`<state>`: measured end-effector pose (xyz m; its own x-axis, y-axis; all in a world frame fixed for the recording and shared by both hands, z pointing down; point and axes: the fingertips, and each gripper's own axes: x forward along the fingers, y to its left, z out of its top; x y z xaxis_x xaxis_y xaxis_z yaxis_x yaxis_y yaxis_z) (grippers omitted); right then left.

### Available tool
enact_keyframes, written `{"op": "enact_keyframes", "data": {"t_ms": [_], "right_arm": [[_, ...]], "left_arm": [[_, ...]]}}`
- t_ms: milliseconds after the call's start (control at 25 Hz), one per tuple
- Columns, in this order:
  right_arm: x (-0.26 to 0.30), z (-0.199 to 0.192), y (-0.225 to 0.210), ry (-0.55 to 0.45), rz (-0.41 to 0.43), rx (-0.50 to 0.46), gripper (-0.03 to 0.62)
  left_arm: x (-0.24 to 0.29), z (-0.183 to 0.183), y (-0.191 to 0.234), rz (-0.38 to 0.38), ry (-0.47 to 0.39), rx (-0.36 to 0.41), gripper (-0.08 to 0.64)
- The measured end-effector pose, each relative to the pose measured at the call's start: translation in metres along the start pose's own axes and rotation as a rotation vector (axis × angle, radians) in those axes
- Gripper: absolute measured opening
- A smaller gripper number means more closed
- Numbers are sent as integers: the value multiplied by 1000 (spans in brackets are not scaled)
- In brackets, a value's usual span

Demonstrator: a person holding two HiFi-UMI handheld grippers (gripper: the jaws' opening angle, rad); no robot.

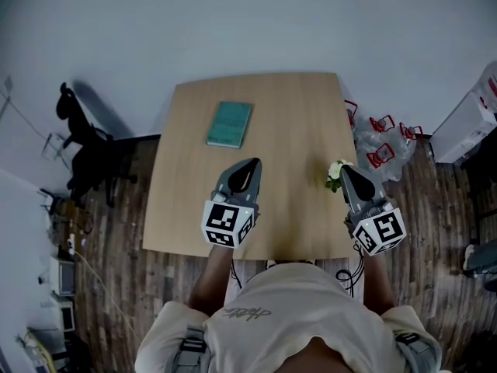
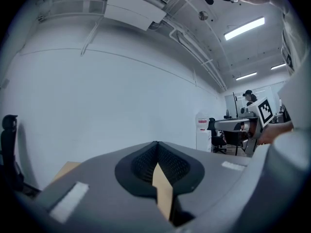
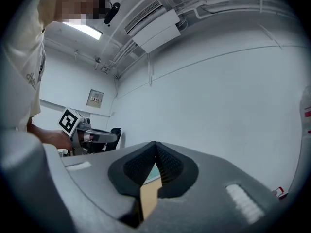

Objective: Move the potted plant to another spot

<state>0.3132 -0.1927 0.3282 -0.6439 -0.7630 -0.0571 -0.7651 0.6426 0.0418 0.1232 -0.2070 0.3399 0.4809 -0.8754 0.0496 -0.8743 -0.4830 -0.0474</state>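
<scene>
The potted plant (image 1: 335, 174) shows as small white flowers and green leaves near the right edge of the wooden table (image 1: 194, 208); its pot is hidden under my right gripper. My right gripper (image 1: 344, 169) is held above the table with its tip just over the plant, jaws shut and nothing between them (image 3: 155, 144). My left gripper (image 1: 253, 163) hovers over the middle of the table's near half, also shut and empty (image 2: 156, 144). Both gripper views look level at a white wall, and neither shows the plant.
A teal book (image 1: 230, 124) lies on the far half of the table. Clear plastic bags with red items (image 1: 378, 142) sit on the floor right of the table, beside a white box (image 1: 464, 124). A black chair (image 1: 87, 152) stands to the left.
</scene>
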Motion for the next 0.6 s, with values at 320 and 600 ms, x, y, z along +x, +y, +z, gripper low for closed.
{"op": "enact_keyframes", "data": {"t_ms": [320,600], "right_arm": [[-8,0,-3,-12,-20,-3,2],[-6,6,-5,-20,-21,-9,2]], "left_arm": [[0,-3,-6,-3,2,20,17],[-1,-3,2,19,13,51,17]]}}
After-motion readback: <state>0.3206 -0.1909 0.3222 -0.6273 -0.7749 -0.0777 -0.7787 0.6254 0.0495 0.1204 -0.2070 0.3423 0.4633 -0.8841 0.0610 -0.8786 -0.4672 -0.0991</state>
